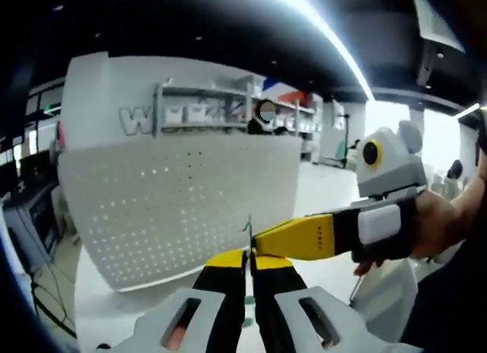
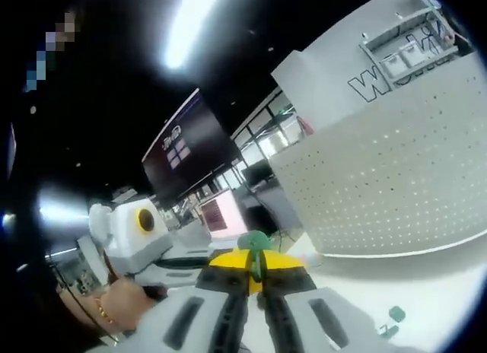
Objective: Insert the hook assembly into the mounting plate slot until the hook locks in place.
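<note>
The white perforated mounting plate (image 1: 183, 193) stands upright on the table ahead of my left gripper (image 1: 249, 256). That gripper's yellow-tipped jaws are shut on a thin dark hook (image 1: 247, 230) that sticks up between them. My right gripper (image 1: 300, 237) reaches in from the right, held by a hand, and its yellow tip touches the hook. In the right gripper view, my right gripper (image 2: 256, 268) is shut on a small green piece (image 2: 255, 245) of the hook assembly. The mounting plate (image 2: 388, 186) stands at the right, well apart from both grippers.
Small green parts (image 2: 394, 316) lie on the white table (image 2: 449, 284) near the plate's foot. A white wall with a shelf rack (image 1: 205, 109) rises behind the plate. A dark screen (image 2: 186, 151) and desks stand farther off. A hand with a bracelet (image 2: 103, 311) holds the left gripper.
</note>
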